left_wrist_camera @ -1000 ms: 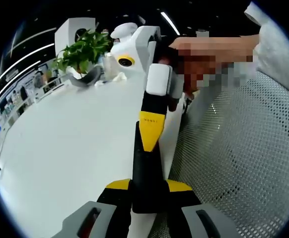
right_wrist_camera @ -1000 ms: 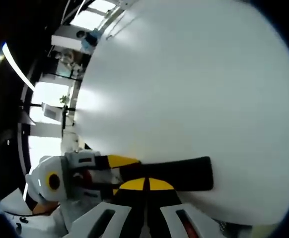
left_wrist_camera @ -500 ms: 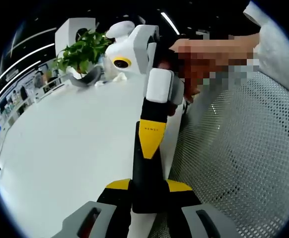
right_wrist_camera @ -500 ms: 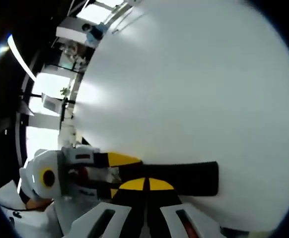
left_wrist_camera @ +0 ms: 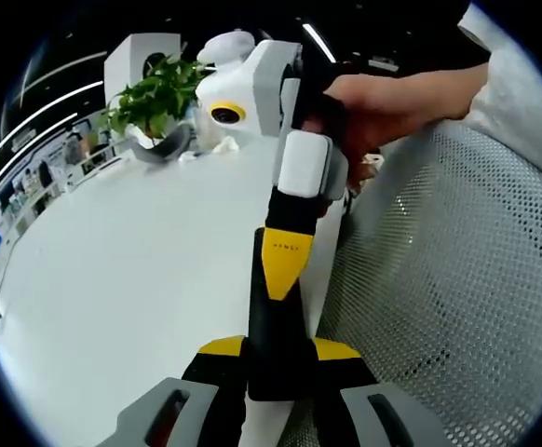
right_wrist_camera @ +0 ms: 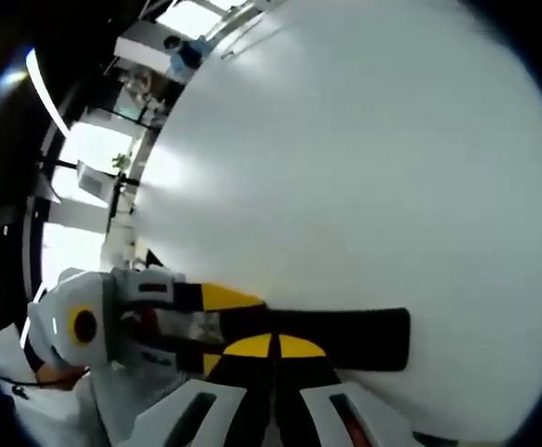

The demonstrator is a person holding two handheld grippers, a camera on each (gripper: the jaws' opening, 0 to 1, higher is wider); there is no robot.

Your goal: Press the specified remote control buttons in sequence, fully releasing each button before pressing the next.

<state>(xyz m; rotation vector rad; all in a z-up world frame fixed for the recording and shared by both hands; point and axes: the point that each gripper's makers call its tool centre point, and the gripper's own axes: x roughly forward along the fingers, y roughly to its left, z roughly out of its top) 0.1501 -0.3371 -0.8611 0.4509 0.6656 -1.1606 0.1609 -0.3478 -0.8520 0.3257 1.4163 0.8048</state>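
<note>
Left gripper (left_wrist_camera: 276, 358) clamped on the black remote control (left_wrist_camera: 276, 326), held above the white table (left_wrist_camera: 122, 279). Right gripper (left_wrist_camera: 285, 251), jaws closed to a yellow tip, meets the remote's far end (right_wrist_camera: 345, 337); whether a button is pressed cannot be told. Judged mid-sequence: the next move calls for full release first. A grey pot (left_wrist_camera: 164, 147) holds a green plant (left_wrist_camera: 159, 93)

a potted plant (left_wrist_camera: 159, 98) stands on the white table (left_wrist_camera: 113, 270).
</note>
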